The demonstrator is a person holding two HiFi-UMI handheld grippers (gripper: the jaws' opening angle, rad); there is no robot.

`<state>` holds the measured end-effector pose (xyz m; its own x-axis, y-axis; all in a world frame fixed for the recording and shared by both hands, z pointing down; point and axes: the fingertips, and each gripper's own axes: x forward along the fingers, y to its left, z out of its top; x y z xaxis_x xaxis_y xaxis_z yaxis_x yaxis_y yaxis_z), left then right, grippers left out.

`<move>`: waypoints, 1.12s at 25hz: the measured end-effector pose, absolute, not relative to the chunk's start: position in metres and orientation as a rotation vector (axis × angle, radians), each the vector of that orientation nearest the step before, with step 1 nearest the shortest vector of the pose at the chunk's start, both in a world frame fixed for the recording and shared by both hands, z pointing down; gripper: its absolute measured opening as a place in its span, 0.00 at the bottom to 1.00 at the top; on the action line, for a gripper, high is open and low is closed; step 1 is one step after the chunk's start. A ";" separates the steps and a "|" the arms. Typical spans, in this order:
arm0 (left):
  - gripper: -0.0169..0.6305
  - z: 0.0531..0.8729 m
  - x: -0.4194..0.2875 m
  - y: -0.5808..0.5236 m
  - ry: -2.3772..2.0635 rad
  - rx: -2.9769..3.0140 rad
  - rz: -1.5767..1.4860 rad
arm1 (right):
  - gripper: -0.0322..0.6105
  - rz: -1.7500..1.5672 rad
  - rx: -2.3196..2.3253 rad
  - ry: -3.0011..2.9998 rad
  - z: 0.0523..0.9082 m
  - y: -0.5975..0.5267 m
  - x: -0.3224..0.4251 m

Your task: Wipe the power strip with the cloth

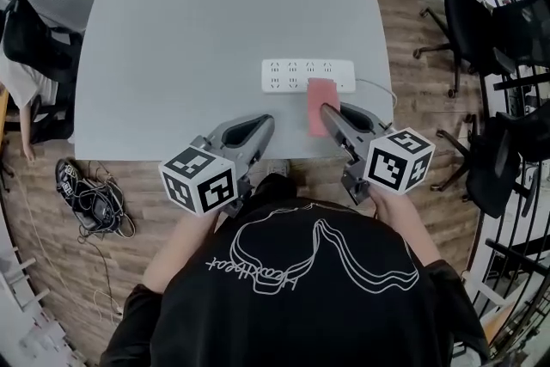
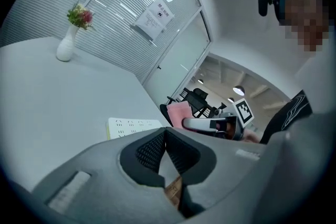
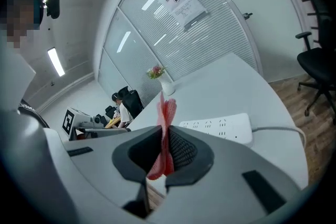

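Cloth (image 1: 320, 105), pink, thin and limp, is pinched at one edge between the closed jaws of the right gripper (image 1: 330, 111), over the near edge of the white power strip (image 1: 296, 75) on the table (image 1: 215, 21). Soft and light, it is judged best held bunched and pressed flat. The left gripper (image 1: 265, 123) is closed on nothing

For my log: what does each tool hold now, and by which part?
The right tool grips the cloth by its near end. The left tool is shut on nothing.
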<state>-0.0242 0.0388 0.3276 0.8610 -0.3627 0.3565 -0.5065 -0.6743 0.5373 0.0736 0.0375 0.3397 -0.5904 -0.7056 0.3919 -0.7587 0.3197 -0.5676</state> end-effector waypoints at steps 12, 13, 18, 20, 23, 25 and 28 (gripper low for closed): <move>0.05 0.372 -0.044 -0.021 -0.620 2.297 0.328 | 0.11 1.200 1.328 -2.456 0.376 -0.037 0.034; 0.05 0.375 -0.045 -0.024 -0.620 2.293 0.331 | 0.11 1.199 1.322 -2.454 0.378 -0.042 0.031; 0.05 0.390 -0.050 -0.038 -0.619 2.274 0.353 | 0.11 1.206 1.291 -2.434 0.394 -0.059 0.021; 0.05 0.396 -0.055 -0.043 -0.627 2.262 0.359 | 0.11 1.215 1.281 -2.424 0.401 -0.065 0.016; 0.05 0.404 -0.059 -0.050 -0.640 2.243 0.360 | 0.11 1.218 1.262 -2.400 0.413 -0.072 0.009; 0.05 0.408 -0.061 -0.055 -0.643 2.232 0.362 | 0.11 1.221 1.255 -2.379 0.420 -0.077 0.006; 0.05 0.415 -0.065 -0.059 -0.645 2.217 0.369 | 0.11 1.223 1.247 -2.350 0.429 -0.083 -0.001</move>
<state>-0.0654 -0.0589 0.4146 0.8290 -0.3296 0.4519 -0.5566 -0.5654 0.6087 -0.0010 -0.0832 0.4291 -0.6185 -0.5875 0.5218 -0.7644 0.2961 -0.5726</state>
